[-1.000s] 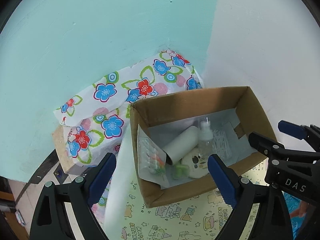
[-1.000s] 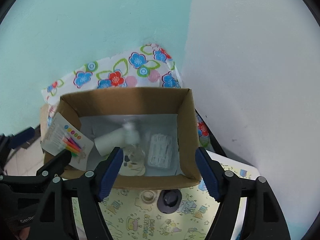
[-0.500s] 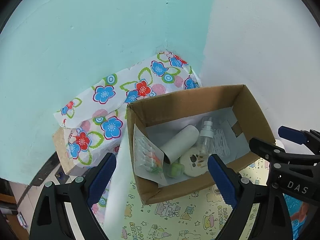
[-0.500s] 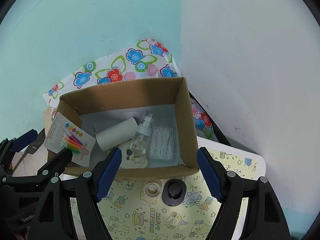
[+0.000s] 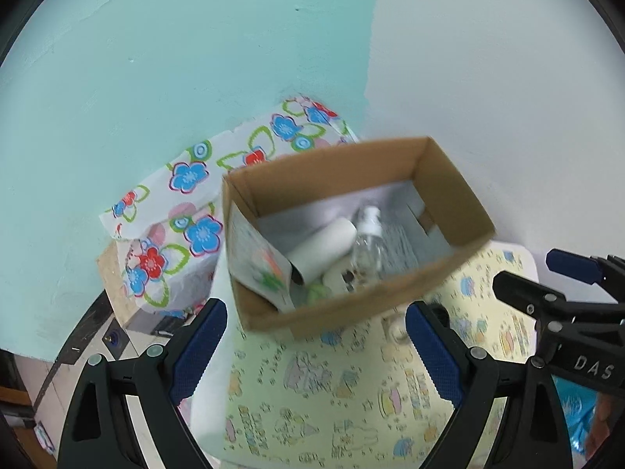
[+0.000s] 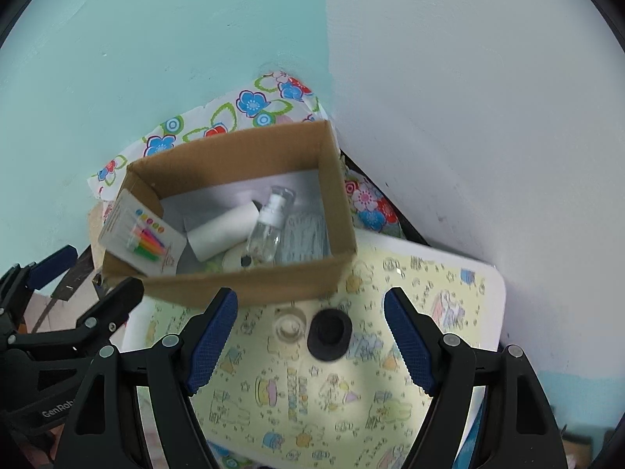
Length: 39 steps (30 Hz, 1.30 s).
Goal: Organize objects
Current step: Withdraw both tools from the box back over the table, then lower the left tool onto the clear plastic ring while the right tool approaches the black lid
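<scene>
1. Cardboard box (image 6: 242,285), open side up, at the far edge of a small table (image 6: 484,285) covered in a yellow cartoon print. In the right wrist view its long axis runs from 9 o'clock to 3 o'clock; in the left wrist view it (image 5: 351,308) tilts toward 2 o'clock.
2. Contents: a white paper roll (image 6: 222,230) lying on its side, long axis from 8 o'clock to 2 o'clock; a clear spray bottle (image 6: 269,226) leaning with its nozzle toward 1 o'clock; a card of coloured candles (image 6: 144,234) propped against the 9 o'clock wall; a white packet (image 6: 306,236) at the 3 o'clock wall.
3. On the table, just in front of the box: a small clear cup (image 6: 290,326) and a black cap (image 6: 329,334), side by side.
4. Compared with one second ago, the box sits farther off and higher in both views, and more tabletop shows before it.
5. Right gripper (image 6: 310,344): jaws spread wide, holding nothing; the cup and cap lie between its fingers, the box at 12 o'clock beyond them.
6. Left gripper (image 5: 316,348): jaws spread wide, holding nothing; the box lies at 12 o'clock, apart from the fingertips.
7. A floral cloth (image 6: 250,103) lies behind the box, against a teal and white wall.
</scene>
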{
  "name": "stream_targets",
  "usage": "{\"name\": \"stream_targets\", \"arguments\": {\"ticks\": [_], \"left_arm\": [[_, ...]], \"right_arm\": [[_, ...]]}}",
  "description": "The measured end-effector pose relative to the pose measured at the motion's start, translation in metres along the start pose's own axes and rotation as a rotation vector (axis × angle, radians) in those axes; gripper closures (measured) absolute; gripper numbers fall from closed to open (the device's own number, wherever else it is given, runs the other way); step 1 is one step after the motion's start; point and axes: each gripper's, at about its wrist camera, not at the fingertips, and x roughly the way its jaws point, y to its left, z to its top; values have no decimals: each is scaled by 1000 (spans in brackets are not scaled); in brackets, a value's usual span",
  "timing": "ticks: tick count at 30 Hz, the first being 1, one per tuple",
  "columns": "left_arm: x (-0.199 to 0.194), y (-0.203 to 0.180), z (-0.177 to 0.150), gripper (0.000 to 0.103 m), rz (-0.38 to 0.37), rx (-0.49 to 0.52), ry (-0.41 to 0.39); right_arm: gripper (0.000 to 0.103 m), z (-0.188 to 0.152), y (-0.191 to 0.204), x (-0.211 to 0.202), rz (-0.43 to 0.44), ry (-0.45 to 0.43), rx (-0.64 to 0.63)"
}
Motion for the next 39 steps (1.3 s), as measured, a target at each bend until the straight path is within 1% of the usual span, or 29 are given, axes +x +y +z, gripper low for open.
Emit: {"name": "stream_targets", "arguments": {"ticks": [6,9,10,16,20,25,28,31,39], "left_arm": [[-5,-17,-29,9,-26,25,7],[-4,-26,-40,9,-44,40,14],[-4,-29,-44,9,-48,45,16],[-4,-47,-61,9,-46,93,-1],[2,-57,-72,9,-54,121,-7],[19,-66,-85,9,-56,151,22],[27,-66,-89,9,-68,146,31],[34,-66,-92,9,-63,149,35],[57,-63,-91,9,-73,121,49]], "right_arm": [[23,-31,-12,-8,-1,11,19],[23,-48,-22,-7,14,21,43],[23,-53,-24,-6,19,-7,72],[23,-79,-40,-3,37,-13,124],[23,-95,-44,6,8,-15,126],[23,-113,-49,22,-18,-6,103],[23,-120,-51,32,-9,10,108],[23,-123,-53,41,2,15,108],[23,-121,-58,62,27,7,131]]}}
